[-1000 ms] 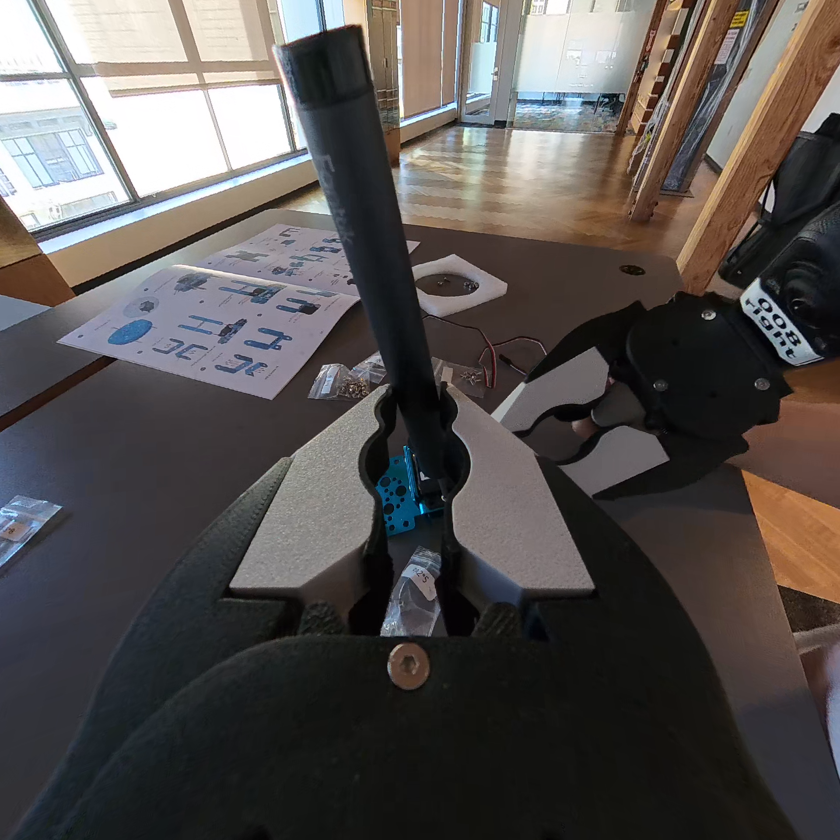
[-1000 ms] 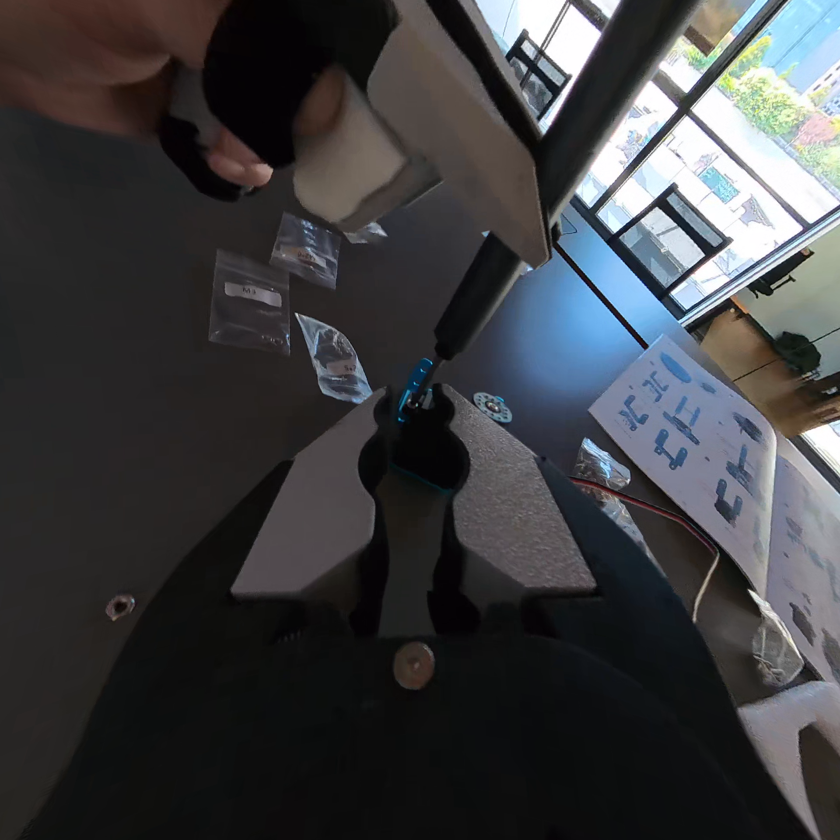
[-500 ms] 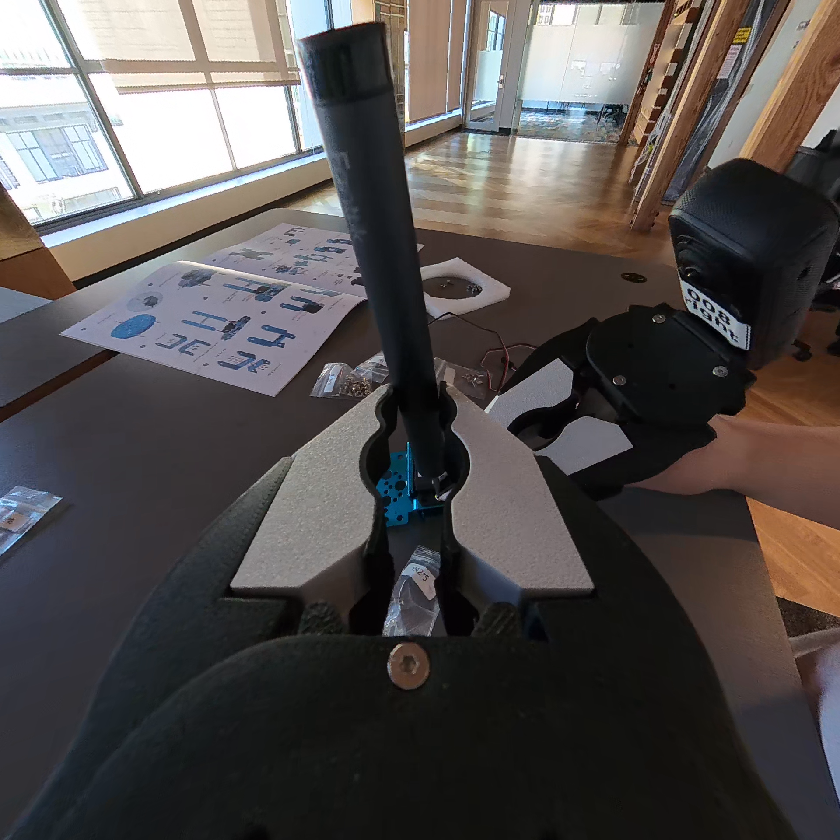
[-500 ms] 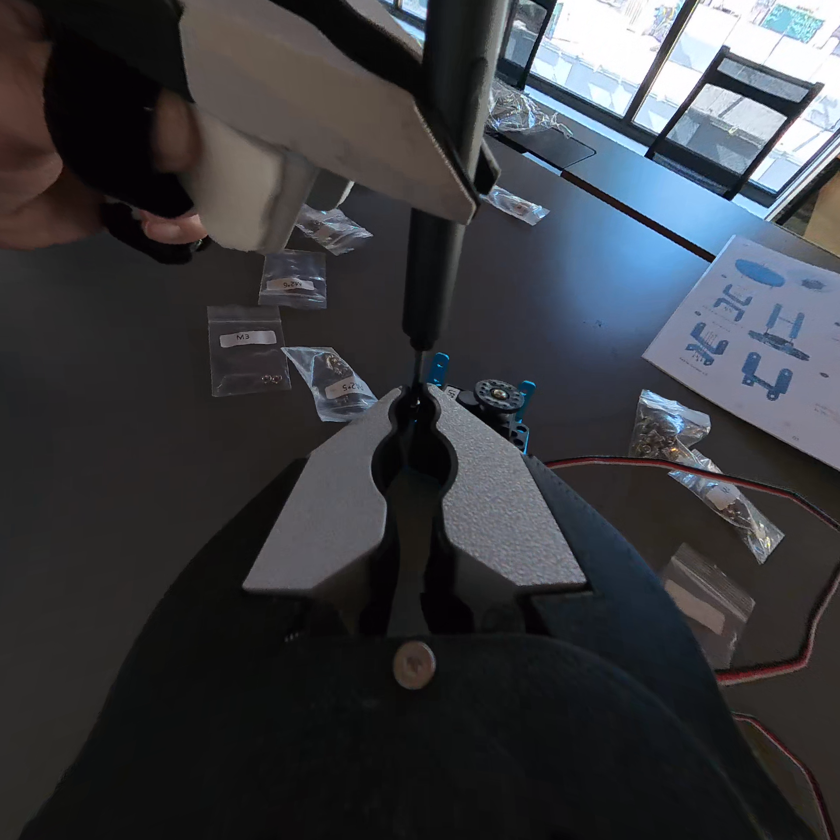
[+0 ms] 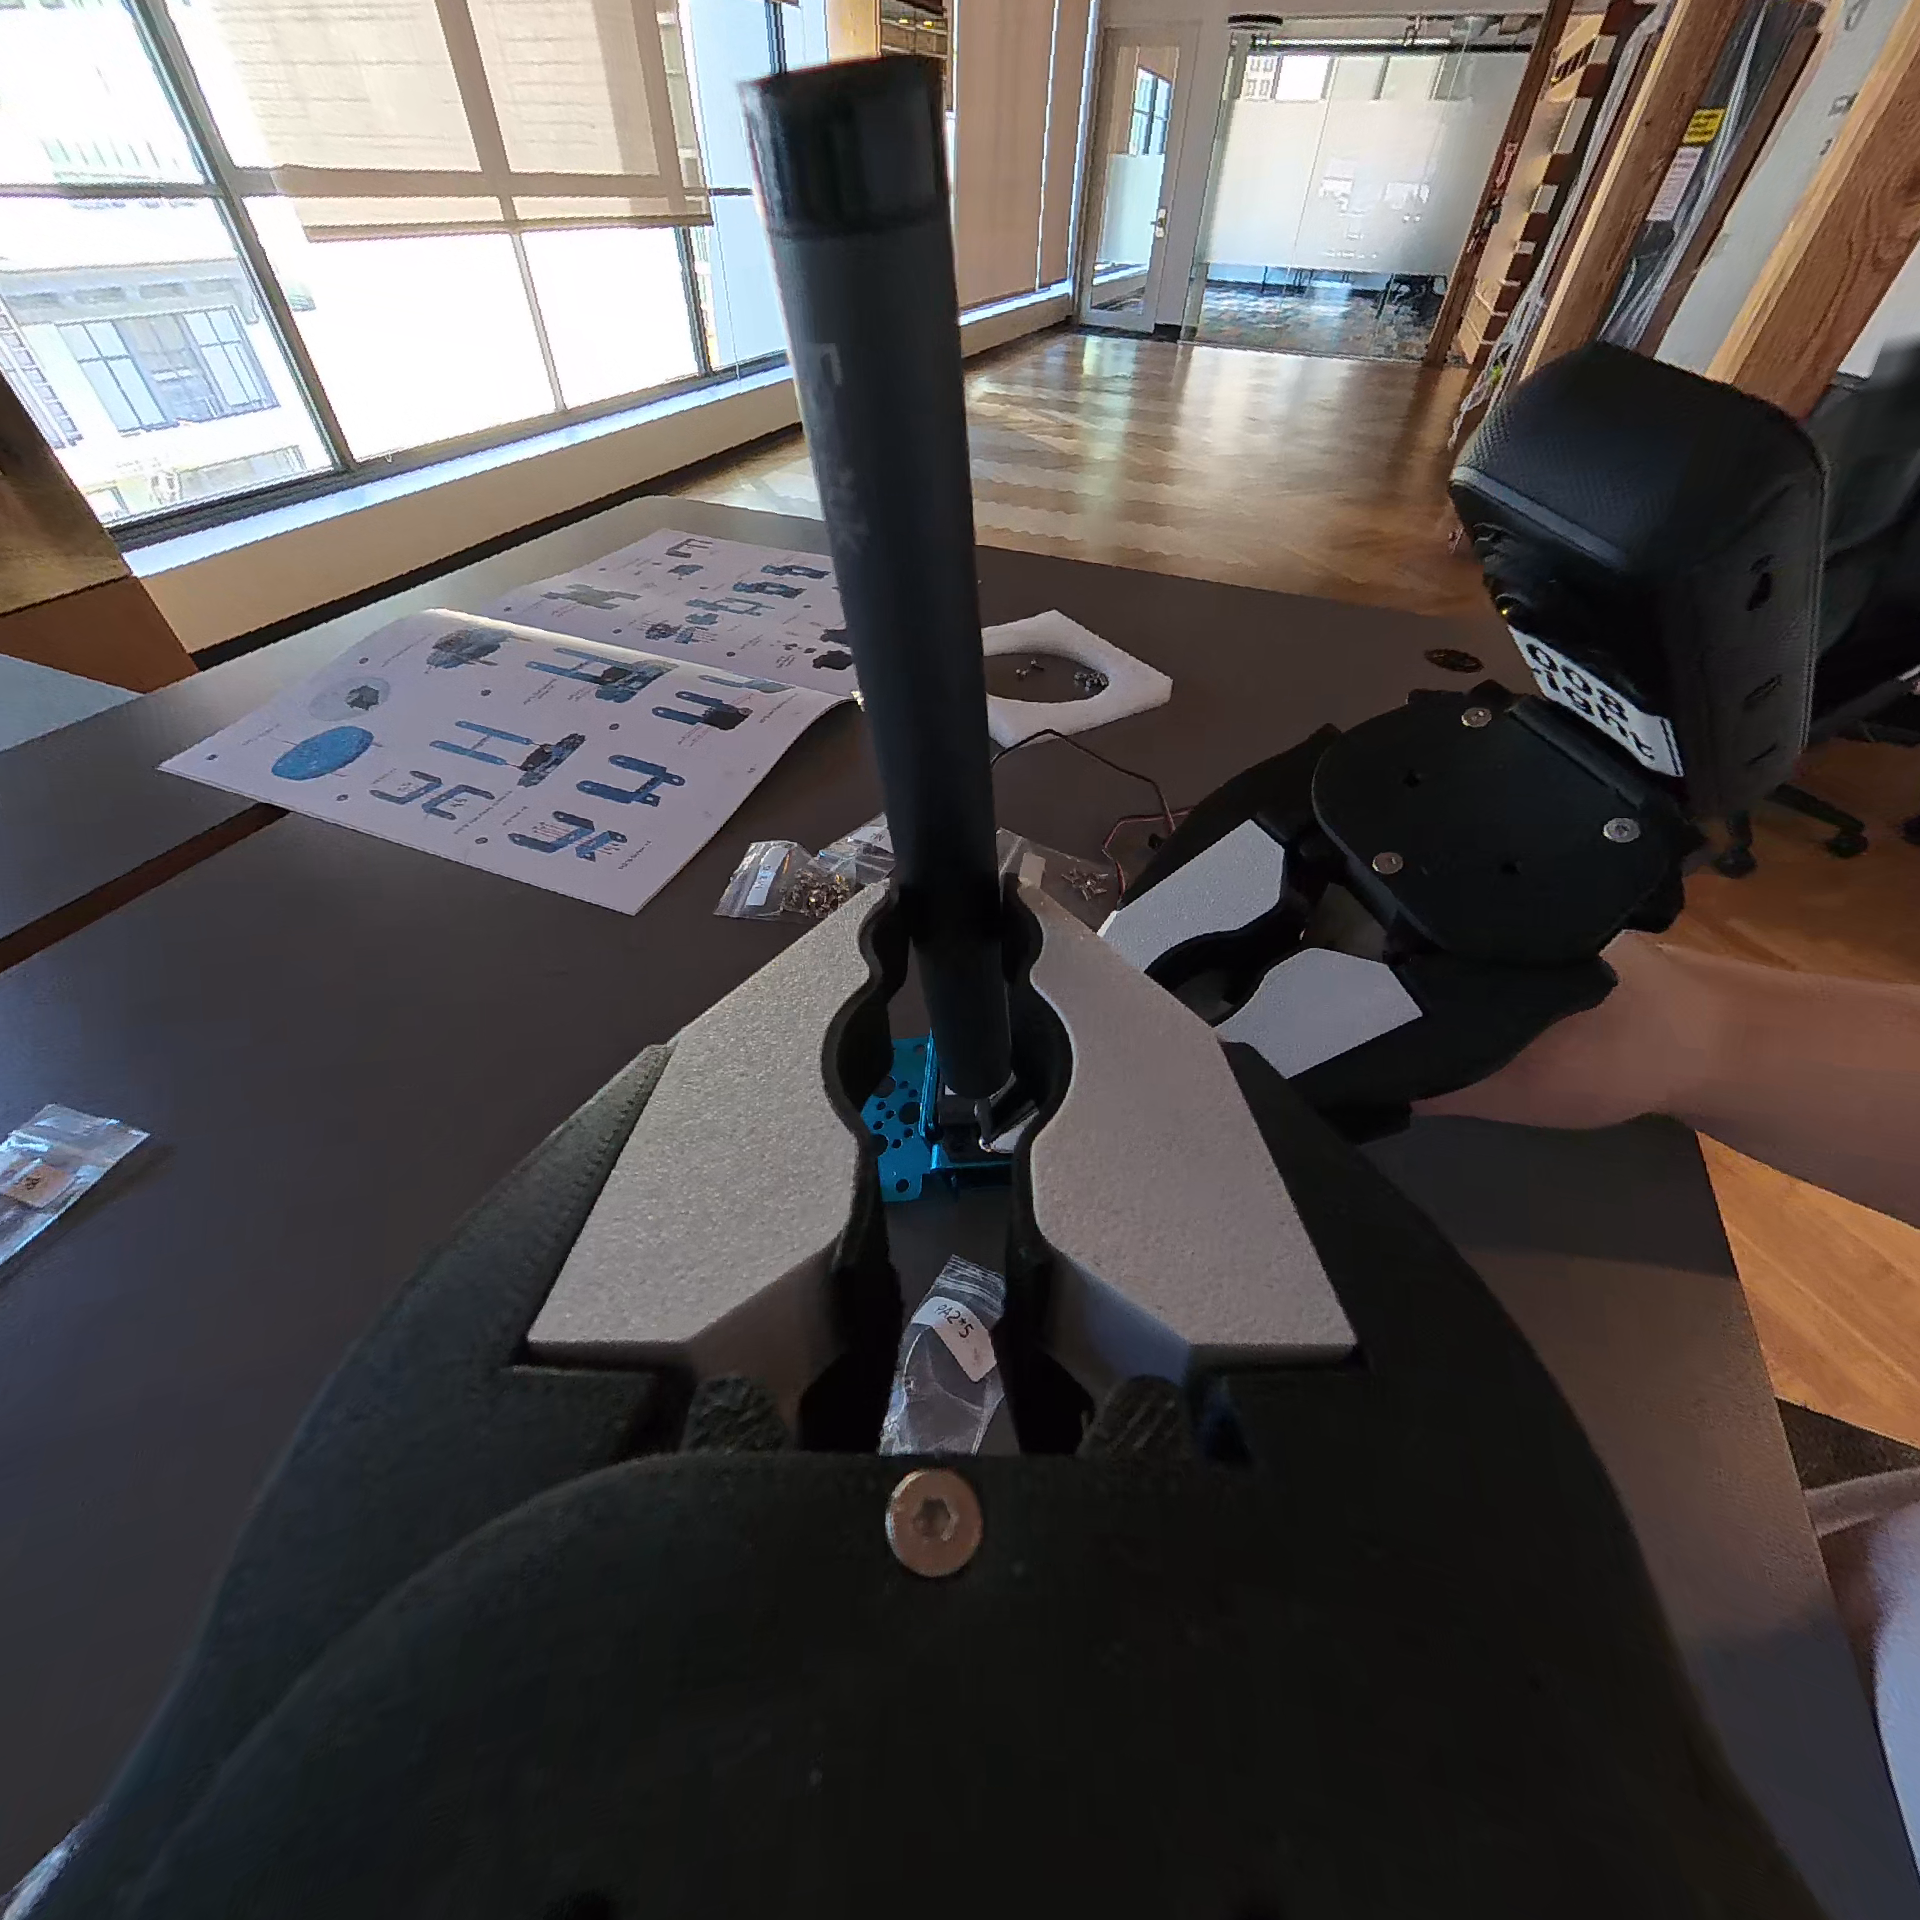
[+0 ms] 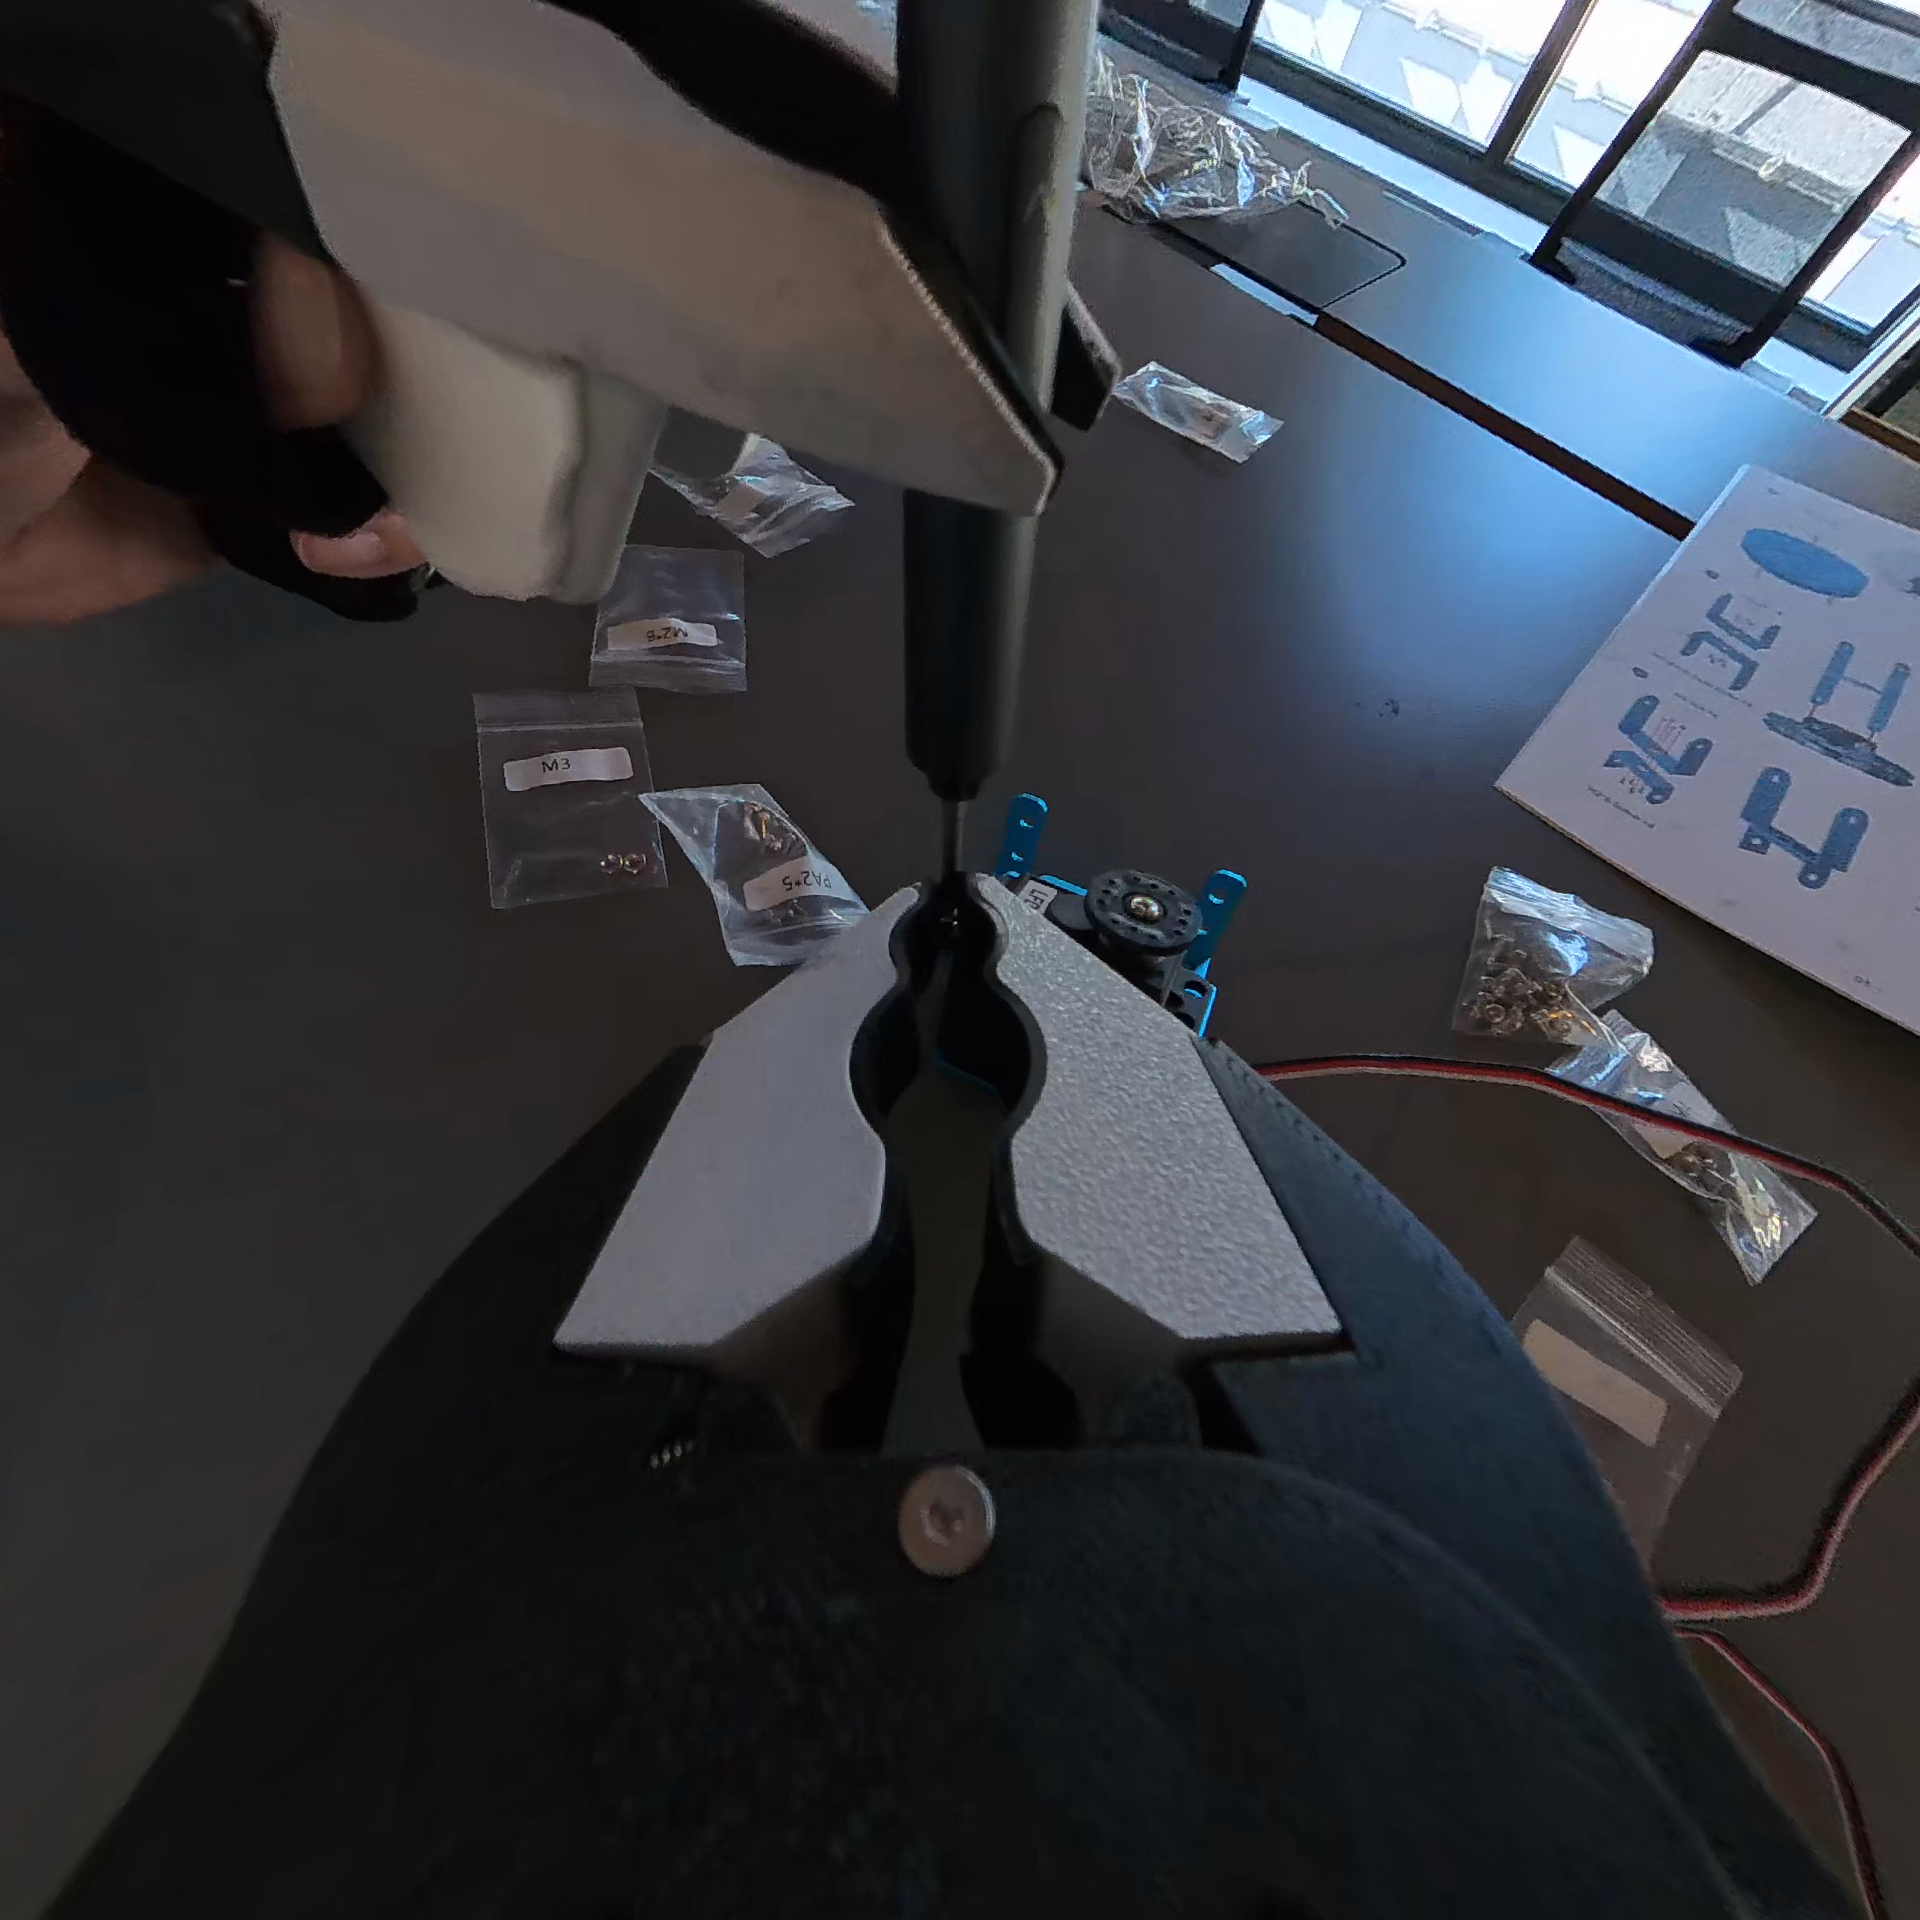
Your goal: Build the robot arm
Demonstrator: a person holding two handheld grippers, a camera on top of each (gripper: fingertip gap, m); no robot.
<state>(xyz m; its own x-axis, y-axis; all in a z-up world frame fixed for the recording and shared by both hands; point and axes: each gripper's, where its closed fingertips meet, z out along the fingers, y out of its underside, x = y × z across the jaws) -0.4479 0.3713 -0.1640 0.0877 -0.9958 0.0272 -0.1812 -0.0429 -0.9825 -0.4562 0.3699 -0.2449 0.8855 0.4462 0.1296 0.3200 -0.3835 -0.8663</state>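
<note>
Fingers (image 5: pixel 727 1122) of my left gripper (image 5: pixel 951 914) are clenched on a dark screwdriver (image 5: pixel 883 520), held upright over the grey counter (image 5: pixel 312 1039). My right gripper (image 6: pixel 948 909) has its tips drawn close together – whether they pinch anything, I cannot tell. An open instruction booklet (image 5: pixel 499 748) lies far left. The screwdriver's bit points down at a blue bracket (image 6: pixel 1023 847) carrying a black servo (image 6: pixel 1138 920), right beside my right fingertips. Small labelled bags (image 6: pixel 566 800) of screws lie to the near left – a red-and-black wire (image 6: pixel 1558 1091) trails off right.
</note>
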